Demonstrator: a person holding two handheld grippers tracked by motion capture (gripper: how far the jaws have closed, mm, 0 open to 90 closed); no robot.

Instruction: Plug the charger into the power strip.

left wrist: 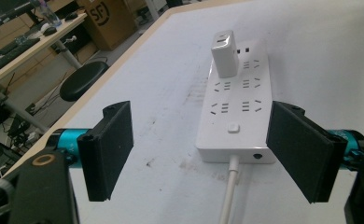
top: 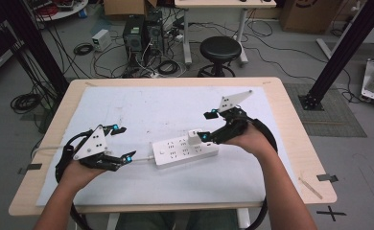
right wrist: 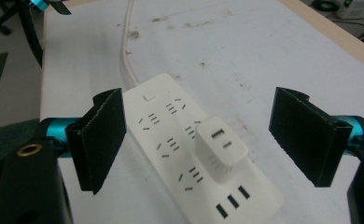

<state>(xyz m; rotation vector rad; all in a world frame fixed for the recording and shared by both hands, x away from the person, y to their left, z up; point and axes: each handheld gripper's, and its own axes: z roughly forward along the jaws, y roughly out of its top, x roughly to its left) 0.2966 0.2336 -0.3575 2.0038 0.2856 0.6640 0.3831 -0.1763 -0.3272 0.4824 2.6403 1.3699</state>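
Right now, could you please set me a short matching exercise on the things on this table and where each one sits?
Things:
1. power strip
2. USB charger
3. right gripper
4. white cable

Places or states:
A. plugged upright into the strip
B. jaws open, above the charger
C. lying flat on the white mat
D. running out of the strip's end

Pairs: 1-C, 2-A, 3-B, 4-D

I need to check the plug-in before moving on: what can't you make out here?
- Charger prongs: hidden inside the power strip, all views; full seating unclear.
- Strip cable: cut off by the left gripper view's bottom edge; its far end is unseen.
- Strip's near end: cut off at the right gripper view's bottom edge.
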